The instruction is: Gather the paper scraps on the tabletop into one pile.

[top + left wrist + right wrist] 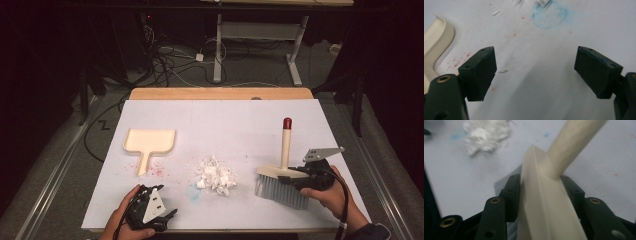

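Observation:
A cream brush (pixel 285 148) with a red-tipped handle and grey bristles rests at the right of the white sheet, handle pointing away. My right gripper (pixel 296 179) is at its head. In the right gripper view, my right gripper (pixel 541 195) has its black pads against both sides of the brush's (pixel 544 205) cream head block. A heap of white paper scraps (pixel 216 175) (pixel 486 135) lies mid-table. A cream dustpan (pixel 150 140) (pixel 434 45) lies at the left. My left gripper (pixel 167 217) (pixel 536 72) stands open and empty over the sheet near the front edge.
Red specks (pixel 157 169) dot the sheet beside the dustpan's handle, and a faint blue stain (pixel 194 192) (pixel 550 16) sits in front of the scrap heap. The wooden table edge (pixel 220 93) shows beyond the sheet. Cables and a desk frame are on the floor behind.

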The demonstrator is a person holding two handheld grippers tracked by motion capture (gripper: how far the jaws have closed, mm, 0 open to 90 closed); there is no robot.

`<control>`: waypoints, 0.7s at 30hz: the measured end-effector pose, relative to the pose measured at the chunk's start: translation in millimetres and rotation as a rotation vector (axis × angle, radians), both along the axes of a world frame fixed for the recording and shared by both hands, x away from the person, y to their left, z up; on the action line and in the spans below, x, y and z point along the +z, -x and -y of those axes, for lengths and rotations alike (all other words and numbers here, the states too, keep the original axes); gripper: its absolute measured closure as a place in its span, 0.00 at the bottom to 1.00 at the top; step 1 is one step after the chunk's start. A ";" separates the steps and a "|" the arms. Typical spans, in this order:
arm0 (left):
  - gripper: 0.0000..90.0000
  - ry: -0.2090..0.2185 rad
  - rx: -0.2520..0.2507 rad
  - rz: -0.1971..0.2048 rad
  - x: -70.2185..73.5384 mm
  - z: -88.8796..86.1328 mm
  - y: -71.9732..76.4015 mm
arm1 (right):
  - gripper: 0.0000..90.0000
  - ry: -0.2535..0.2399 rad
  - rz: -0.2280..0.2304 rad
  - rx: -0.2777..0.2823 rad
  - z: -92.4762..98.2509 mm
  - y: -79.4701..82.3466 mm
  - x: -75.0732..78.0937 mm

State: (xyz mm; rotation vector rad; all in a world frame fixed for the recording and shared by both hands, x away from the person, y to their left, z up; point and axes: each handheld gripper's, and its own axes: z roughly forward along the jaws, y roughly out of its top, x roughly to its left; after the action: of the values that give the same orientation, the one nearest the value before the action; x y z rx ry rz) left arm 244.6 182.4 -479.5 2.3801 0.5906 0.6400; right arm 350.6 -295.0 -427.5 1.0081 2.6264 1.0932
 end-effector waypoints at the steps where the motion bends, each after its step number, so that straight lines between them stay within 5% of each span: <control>1: 0.19 -0.001 0.000 -0.001 -0.3 0.5 0.2 | 0.59 0.023 -0.003 0.010 0.8 -7.4 -1.3; 3: 0.19 -0.007 -0.002 0.001 -0.1 1.1 1.3 | 0.54 0.021 0.005 0.010 3.8 -19.8 -0.8; 5: 0.19 -0.005 -0.003 0.008 0.4 1.2 2.8 | 0.50 0.093 0.088 -0.042 2.9 -23.7 1.6; 7: 0.19 -0.002 -0.001 0.014 1.6 -0.5 3.7 | 0.44 0.092 0.165 -0.080 4.6 -20.0 5.2; 11: 0.19 0.006 0.009 0.025 3.2 -3.2 6.7 | 0.35 0.071 0.357 -0.164 4.8 2.7 16.2; 15: 0.18 0.008 0.010 0.036 4.7 -4.1 9.6 | 0.32 0.027 0.522 -0.188 2.2 37.5 22.5; 21: 0.18 0.011 0.010 0.037 4.8 -3.8 6.7 | 0.29 -0.022 0.581 -0.229 0.4 70.8 15.7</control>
State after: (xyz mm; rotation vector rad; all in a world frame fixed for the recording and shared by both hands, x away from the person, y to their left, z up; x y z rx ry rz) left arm 238.0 186.2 -474.7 2.3515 0.5895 0.6823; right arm 279.8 -295.4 -411.8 0.8112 1.9934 1.1474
